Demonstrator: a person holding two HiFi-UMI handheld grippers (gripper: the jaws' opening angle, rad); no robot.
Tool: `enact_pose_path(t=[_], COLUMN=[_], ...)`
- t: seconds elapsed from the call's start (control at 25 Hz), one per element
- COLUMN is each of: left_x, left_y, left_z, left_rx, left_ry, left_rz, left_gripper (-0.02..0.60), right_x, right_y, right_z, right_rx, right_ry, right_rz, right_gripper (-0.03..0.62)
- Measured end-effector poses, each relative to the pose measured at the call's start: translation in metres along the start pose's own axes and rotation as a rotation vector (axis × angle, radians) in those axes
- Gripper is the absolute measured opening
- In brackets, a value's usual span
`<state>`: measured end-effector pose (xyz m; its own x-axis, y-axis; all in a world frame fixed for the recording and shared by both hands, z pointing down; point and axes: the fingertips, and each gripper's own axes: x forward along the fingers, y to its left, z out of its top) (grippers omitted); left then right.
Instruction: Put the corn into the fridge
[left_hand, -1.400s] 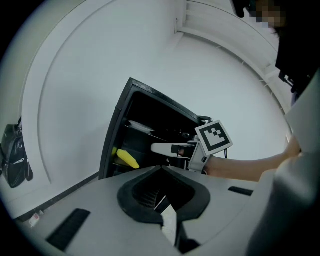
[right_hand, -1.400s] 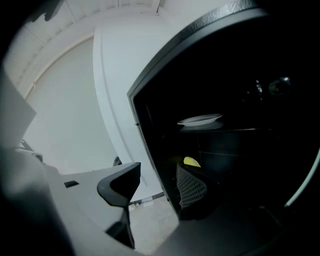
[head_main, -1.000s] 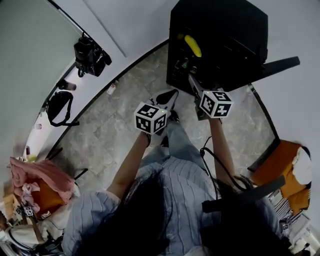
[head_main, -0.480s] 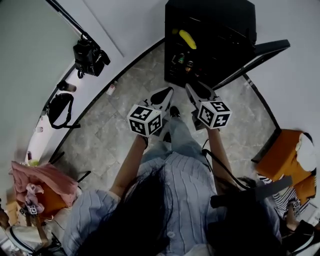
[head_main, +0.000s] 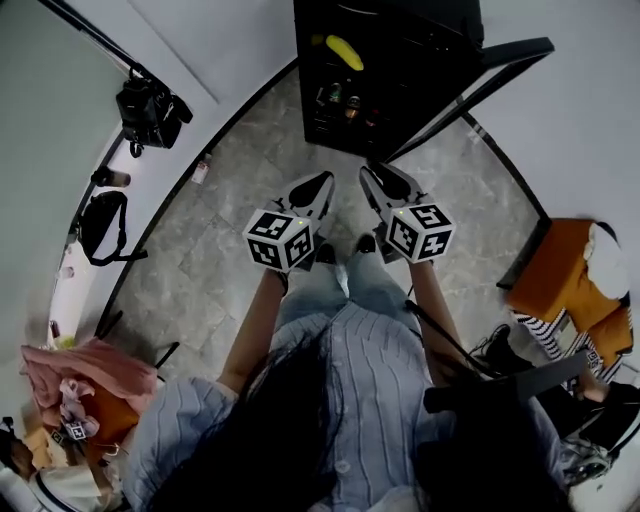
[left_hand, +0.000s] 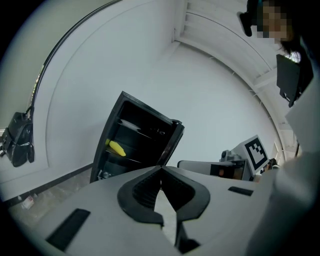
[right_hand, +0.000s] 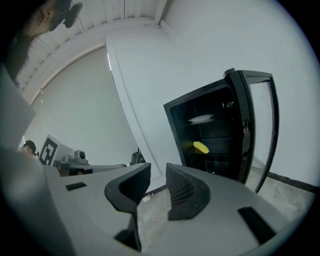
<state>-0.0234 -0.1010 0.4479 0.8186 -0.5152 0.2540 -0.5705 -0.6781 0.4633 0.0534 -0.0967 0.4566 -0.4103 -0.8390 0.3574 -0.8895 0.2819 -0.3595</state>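
the corn (right_hand: 201, 147) already lies on a middle shelf inside the fridge (head_main: 430, 60), ahead of both grippers and well apart from them, with a plate (right_hand: 202, 119) on the shelf above it. the right gripper (right_hand: 158, 172) has a narrow gap between its jaws, which have just been closing. only floor shows between them, so it carries nothing. the left gripper (left_hand: 161, 169) has its jaw tips pressed together and is also empty. the door (right_hand: 246, 135) stands swung wide, ahead and to the right of the right gripper.

judging from this, the placing is done and what is left is shutting the door. the right gripper is the nearer one. it is better to bring it round to the door's outer face, out by the free edge, and push with the jaws as a blunt pad rather than pinch the thin edge. a steady arc keeps the shelves from jolting, so the round corn does not roll forward. the left gripper is best kept back from the gap between door and frame.
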Motion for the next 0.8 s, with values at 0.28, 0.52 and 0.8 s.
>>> enact_pose_path(t=[0.28, 0.52, 0.8], left_x=[0.003, 0.0, -0.01], left_y=[-0.017, -0.046, -0.098], left_z=[-0.007, -0.019, -0.04], left_rx=[-0.018, -0.02, -0.009], left_ry=[0.003, -0.012, -0.02], left_rz=[-0.014, 0.0, 0.027], left_gripper=[0.008, 0.008, 0.008], right_x=[-0.022, -0.051, -0.116], right_y=[-0.004, 0.008, 0.014], right_z=[-0.009, -0.019, -0.034], right_rx=[0.03, 0.054, 0.029], right_ry=[0.001, -0.008, -0.02], right_rz=[-0.019, 0.021, 0.047], right_gripper=[0.083, 0.076, 0.076])
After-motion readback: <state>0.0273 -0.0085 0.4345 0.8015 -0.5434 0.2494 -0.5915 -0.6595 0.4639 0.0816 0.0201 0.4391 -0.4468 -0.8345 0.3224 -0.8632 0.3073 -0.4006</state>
